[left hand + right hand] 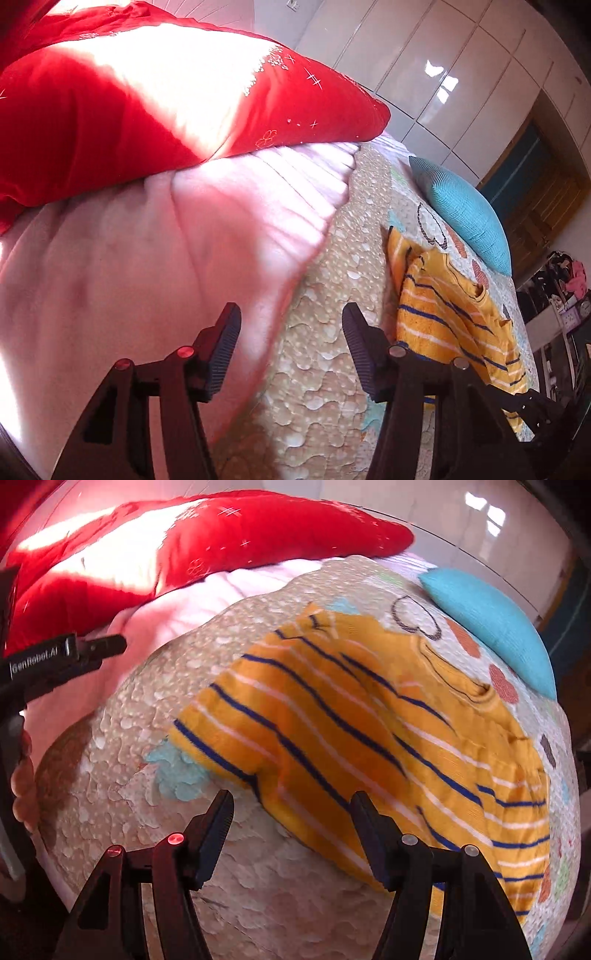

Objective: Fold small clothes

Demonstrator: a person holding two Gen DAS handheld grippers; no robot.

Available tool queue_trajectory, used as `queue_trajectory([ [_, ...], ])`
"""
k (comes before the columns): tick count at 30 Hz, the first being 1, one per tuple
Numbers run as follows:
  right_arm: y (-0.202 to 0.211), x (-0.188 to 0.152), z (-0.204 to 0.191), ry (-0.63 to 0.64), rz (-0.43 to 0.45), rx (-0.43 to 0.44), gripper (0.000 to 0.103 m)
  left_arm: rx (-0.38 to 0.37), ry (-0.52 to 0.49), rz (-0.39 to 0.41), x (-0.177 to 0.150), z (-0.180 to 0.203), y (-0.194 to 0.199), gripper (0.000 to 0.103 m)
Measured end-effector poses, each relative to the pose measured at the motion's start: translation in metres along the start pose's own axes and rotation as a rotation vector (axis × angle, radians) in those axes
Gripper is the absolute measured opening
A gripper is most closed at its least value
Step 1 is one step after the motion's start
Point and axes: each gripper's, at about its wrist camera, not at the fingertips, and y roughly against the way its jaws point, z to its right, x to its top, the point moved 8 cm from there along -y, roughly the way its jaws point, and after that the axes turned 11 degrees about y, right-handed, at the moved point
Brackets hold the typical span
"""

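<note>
A small yellow shirt with blue and white stripes (369, 723) lies on the patterned quilt (155, 823), partly folded and rumpled. In the left wrist view the shirt (443, 317) lies to the right. My right gripper (291, 805) is open and empty, just in front of the shirt's near edge. My left gripper (291, 317) is open and empty over the quilt (325, 295), left of the shirt, next to a pink blanket (147, 258). The left gripper also shows at the left edge of the right wrist view (92, 646).
A red cushion (129, 103) lies on the pink blanket at the back. A teal pillow (465, 214) lies beyond the shirt. White glossy wardrobe doors (443, 74) stand behind the bed. Cluttered shelves (561, 295) stand at the right.
</note>
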Motion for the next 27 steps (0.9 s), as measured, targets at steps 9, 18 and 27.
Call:
queue_trajectory([
  [9, -0.038, 0.034, -0.043, 0.316, 0.012, -0.316, 0.078, -0.003, 0.090, -0.011, 0.008, -0.027, 0.000, 0.056],
  [18, -0.063, 0.067, -0.042, 0.313, -0.020, -0.357, 0.057, -0.004, 0.114, -0.015, 0.006, -0.035, 0.000, 0.057],
  [27, -0.051, 0.055, -0.047, 0.185, 0.021, -0.216, 0.020, 0.006, 0.060, -0.005, 0.003, -0.025, 0.001, 0.057],
])
